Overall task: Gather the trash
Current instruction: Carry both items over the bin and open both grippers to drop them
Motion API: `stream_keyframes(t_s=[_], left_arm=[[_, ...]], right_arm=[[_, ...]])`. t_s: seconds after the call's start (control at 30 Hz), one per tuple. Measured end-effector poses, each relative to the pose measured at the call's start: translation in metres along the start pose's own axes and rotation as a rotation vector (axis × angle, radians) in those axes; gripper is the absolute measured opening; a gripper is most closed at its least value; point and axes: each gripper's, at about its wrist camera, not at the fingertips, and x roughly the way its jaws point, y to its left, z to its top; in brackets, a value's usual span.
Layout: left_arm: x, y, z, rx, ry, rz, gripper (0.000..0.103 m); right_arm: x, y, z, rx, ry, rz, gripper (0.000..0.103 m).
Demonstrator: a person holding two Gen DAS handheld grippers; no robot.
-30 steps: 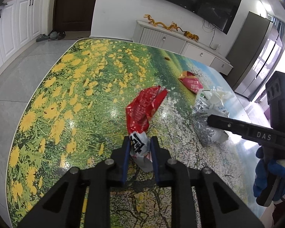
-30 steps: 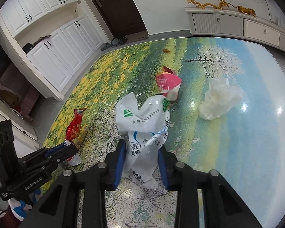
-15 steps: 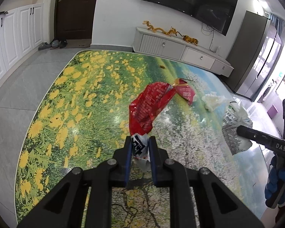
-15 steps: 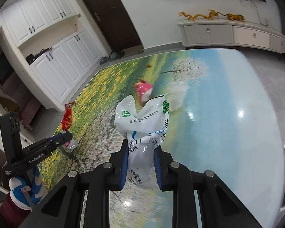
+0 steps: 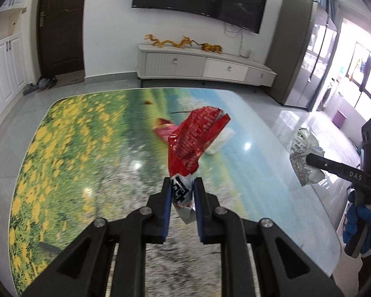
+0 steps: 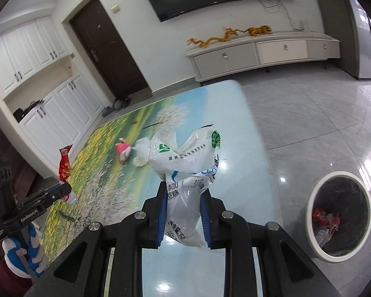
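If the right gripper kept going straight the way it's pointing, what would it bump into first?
Probably the glossy table. The right gripper, shut on a white bag, points down over the tabletop; the bin sits off to its right. Depth is hard to judge.

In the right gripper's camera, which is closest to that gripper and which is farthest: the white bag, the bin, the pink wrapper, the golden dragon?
1. White bag: pinched in the right gripper.
2. Bin: on the floor, right of the table.
3. Pink wrapper: lying further up the table, left.
4. Golden dragon: on the cabinet at the far wall.
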Motion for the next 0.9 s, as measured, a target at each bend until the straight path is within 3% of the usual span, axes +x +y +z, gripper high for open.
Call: stream_keyframes(t_s=[0.27,0.5,0.73,0.9], left_arm=[[0.026,-0.089,0.025,0.147,0.04,-0.091,0.016],[0.066,-0.193,0.044,0.282,0.091,-0.208,0.016],[0.126,-0.293,0.048,0.402,0.187,-0.286,0.016],[0.168,-0.345,0.049,0.42,0.255,-0.331,0.016]], right_arm=[[-0.044,-0.078,-0.002,0.119,-0.076,-0.092,0.023],[-0.075,-0.159,-0.011,0.223,-0.107,-0.214,0.023],[-0.074,-0.23,-0.026,0.325,-0.074,-0.311,0.023],[-0.061,-0.269,-0.035,0.374,-0.026,-0.351,0.026]])
